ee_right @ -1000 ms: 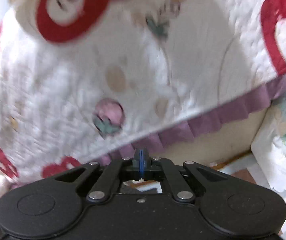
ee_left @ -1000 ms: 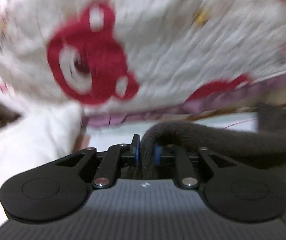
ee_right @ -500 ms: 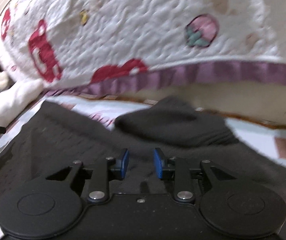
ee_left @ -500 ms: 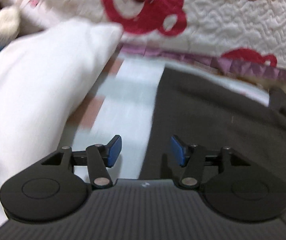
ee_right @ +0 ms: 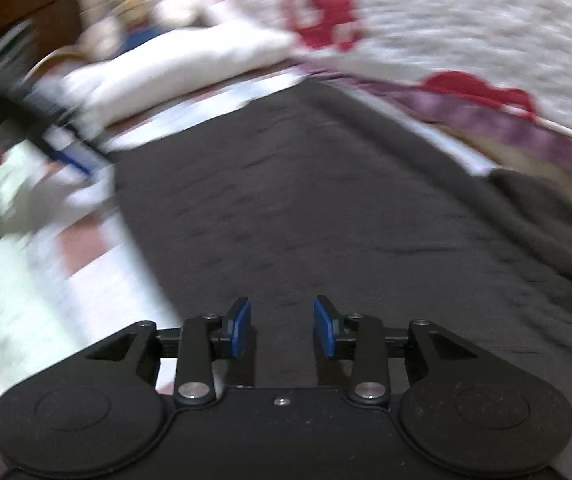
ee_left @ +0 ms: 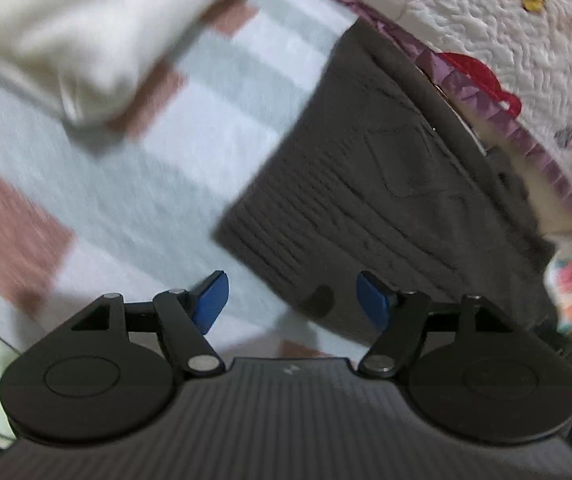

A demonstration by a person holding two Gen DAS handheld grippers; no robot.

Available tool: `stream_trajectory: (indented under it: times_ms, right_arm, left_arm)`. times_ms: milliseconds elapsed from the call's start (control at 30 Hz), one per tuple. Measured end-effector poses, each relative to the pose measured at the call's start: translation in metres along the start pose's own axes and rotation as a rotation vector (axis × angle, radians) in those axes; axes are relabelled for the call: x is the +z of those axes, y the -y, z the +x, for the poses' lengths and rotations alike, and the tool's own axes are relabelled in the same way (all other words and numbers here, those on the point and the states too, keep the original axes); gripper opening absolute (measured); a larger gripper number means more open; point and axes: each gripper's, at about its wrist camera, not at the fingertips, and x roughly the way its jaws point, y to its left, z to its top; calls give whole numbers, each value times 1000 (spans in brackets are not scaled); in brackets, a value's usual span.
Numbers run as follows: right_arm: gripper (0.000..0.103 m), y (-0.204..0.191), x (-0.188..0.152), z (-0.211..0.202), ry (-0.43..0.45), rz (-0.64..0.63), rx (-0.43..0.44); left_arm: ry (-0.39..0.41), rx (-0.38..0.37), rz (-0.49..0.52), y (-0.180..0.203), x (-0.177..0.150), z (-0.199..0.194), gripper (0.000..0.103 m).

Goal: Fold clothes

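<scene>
1. Both tongs are spread apart and hold nothing: the left gripper (ee_left: 292, 300) hangs over the near corner of the dark knit sweater (ee_left: 374, 200), and the right gripper (ee_right: 282, 330) sits low over the middle of the same cloth, blue pads clear of it.

2. That sweater lies flat on the checked bed sheet (ee_left: 134, 184), its far side tucked close under the frilled edge of the quilt (ee_left: 506, 32); a white pillow (ee_left: 66, 28) rests toward the sheet's far left corner, apart from the cloth.

3. I judge the garment laid out and the next fold not yet begun, so the job now is choosing two good pinch points.

4. With the left tongs I would take the ribbed hem corner just ahead of them, sliding one pad under the edge so I catch the sweater and not the sheet.

5. With the right tongs I would go for the bunched part toward the sheet's right edge, which I take to be a sleeve though blur keeps me from being sure, and pinch at its outer edge.

6. Thick knit sags and drags, so I would lift both points together, carry them level, and lay them down edge to edge before letting go.

7. I would keep clear of the quilt frill; snagging it would pull the fold crooked.
</scene>
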Motion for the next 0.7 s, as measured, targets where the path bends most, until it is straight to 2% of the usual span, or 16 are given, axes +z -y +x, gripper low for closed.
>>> stream_trajectory:
  times_ms: [33,133,200,300,333,367,400,467,533,700]
  right_arm:
    - [51,-11,-1,2,-14,-38,8]
    - [53,-42,-5,9,-55,-150,31]
    - [54,-63,-7,14,-83,-226,46]
    - [65,-65,-6,18,-75,-210,40]
    - [69,-65,-5,20,-71,-200,36]
    - [69,-65,-5,21,-67,-191,33]
    - [69,-64,-4,23,-63,-181,30]
    - [72,-64,-2,26,-54,-161,23]
    - [80,-63,-1,29,-46,-141,16]
    - [82,-62,2,37,-25,-92,0]
  left_arm:
    - [6,-9,-27,-2,0,2,70]
    - [58,-7,-61,-2,1,4,70]
    - [96,9,-34,2,3,6,70]
    - [153,46,37,14,2,10,65]
    - [165,55,62,18,3,11,58]
    - [161,63,91,23,4,15,33]
    - [154,72,109,27,4,18,12]
    - [176,87,142,33,2,19,13]
    - [210,100,191,43,0,15,12]
    - [291,95,289,61,-5,0,12]
